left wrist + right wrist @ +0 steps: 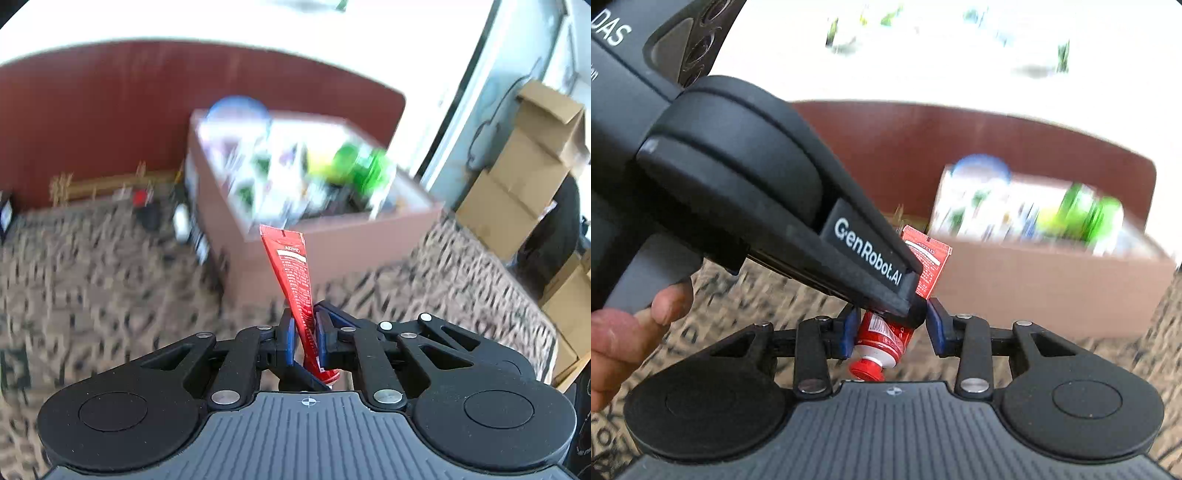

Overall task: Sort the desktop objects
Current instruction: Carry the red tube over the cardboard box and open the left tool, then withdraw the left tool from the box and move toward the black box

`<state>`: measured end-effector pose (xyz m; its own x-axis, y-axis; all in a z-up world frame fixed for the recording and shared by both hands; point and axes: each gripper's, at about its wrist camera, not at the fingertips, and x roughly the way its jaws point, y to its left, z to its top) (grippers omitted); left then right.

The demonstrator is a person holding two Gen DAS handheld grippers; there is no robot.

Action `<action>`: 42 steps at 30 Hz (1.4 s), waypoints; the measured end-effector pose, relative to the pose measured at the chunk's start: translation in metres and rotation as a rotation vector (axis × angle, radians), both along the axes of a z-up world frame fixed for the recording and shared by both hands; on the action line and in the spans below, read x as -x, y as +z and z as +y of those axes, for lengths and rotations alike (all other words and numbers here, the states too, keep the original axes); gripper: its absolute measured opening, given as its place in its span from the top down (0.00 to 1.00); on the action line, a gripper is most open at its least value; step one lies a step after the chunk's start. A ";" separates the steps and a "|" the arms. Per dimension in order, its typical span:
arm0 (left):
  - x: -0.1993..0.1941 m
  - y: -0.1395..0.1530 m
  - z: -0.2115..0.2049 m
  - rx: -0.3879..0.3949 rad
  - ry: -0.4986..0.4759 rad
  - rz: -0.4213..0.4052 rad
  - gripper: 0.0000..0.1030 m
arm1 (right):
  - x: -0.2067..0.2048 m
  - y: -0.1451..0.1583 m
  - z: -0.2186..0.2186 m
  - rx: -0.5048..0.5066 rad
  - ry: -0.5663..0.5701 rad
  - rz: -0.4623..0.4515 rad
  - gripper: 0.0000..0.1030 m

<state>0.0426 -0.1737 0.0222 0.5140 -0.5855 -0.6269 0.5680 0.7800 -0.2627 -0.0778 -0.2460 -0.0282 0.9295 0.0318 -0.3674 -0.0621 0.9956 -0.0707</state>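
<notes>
The left gripper [305, 334] is pinched on a red tube [291, 280], with both blue pads pressed flat against the tube's lower body. The tube stands nearly upright between the pads: its crimped flat end is uppermost and leans slightly to the left in the left wrist view, and its capped end projects below the pads toward the camera. In the right wrist view the same red tube [886, 338] appears with its white neck and red cap hanging low between the blue pads of the right gripper [892, 328]. The left pad of the right gripper lies against or just beside the tube; a visible gap remains at the right pad. The right gripper is therefore judged spread around the tube and not clamped on it, although the left gripper's black finger crosses in front and hides part of the contact. A hand [631, 332] holds the left gripper's handle at the left edge of that view. The destination, a brown cardboard box [332, 251] already filled with bottles and packets, stands on the patterned tablecloth [92, 266] directly ahead of both grippers, beyond the tube's crimped end and apart from it. The tube's long axis points up and forward toward the box. The left gripper alone carries the tube, so the coming placement is judged to depend on it advancing over the box rim before release.
</notes>
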 end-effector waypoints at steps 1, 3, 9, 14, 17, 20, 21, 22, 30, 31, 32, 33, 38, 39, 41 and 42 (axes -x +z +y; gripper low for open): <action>-0.003 0.009 -0.006 0.009 -0.004 -0.022 0.74 | -0.002 0.007 -0.005 0.012 -0.006 -0.026 0.58; -0.007 0.025 -0.019 0.027 -0.011 -0.060 0.74 | -0.009 0.019 -0.015 0.034 -0.017 -0.073 0.58; -0.048 0.053 -0.054 0.079 -0.029 -0.089 0.76 | -0.042 0.043 -0.051 0.057 -0.057 -0.151 0.58; -0.085 0.057 -0.084 0.084 -0.035 -0.103 0.76 | -0.078 0.049 -0.081 0.073 -0.072 -0.152 0.58; -0.109 0.051 -0.098 0.092 -0.040 -0.082 0.76 | -0.097 0.044 -0.097 0.089 -0.074 -0.140 0.58; -0.131 0.040 -0.110 0.096 -0.034 -0.069 0.76 | -0.117 0.037 -0.111 0.098 -0.068 -0.123 0.58; -0.137 0.036 -0.113 0.095 -0.033 -0.066 0.76 | -0.124 0.034 -0.115 0.102 -0.069 -0.118 0.58; -0.145 0.031 -0.117 0.093 -0.031 -0.062 0.74 | -0.130 0.030 -0.118 0.105 -0.070 -0.111 0.58; -0.125 0.011 -0.094 0.139 0.032 -0.124 0.00 | -0.113 0.005 -0.107 0.161 -0.099 -0.144 0.08; -0.118 0.011 -0.092 0.124 0.024 -0.145 0.00 | -0.107 0.003 -0.103 0.167 -0.110 -0.155 0.07; -0.110 0.009 -0.089 0.110 0.025 -0.159 0.00 | -0.102 0.001 -0.100 0.167 -0.119 -0.159 0.05; -0.103 0.007 -0.087 0.097 0.030 -0.166 0.00 | -0.097 0.000 -0.097 0.162 -0.123 -0.158 0.03; -0.073 0.002 -0.065 0.120 0.075 -0.163 0.00 | -0.076 -0.003 -0.088 0.116 -0.146 -0.119 0.01; -0.066 0.000 -0.060 0.126 0.091 -0.162 0.00 | -0.071 -0.004 -0.086 0.113 -0.151 -0.114 0.00; -0.057 -0.001 -0.049 0.148 0.123 -0.163 0.00 | -0.062 -0.007 -0.082 0.110 -0.158 -0.109 0.00; -0.051 -0.003 -0.045 0.155 0.131 -0.159 0.00 | -0.057 -0.008 -0.081 0.106 -0.159 -0.105 0.00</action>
<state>0.0937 -0.2184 0.0195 0.6766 -0.5905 -0.4399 0.5090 0.8068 -0.3001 -0.0203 -0.3267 -0.0358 0.9531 -0.1515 -0.2619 0.1080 0.9789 -0.1733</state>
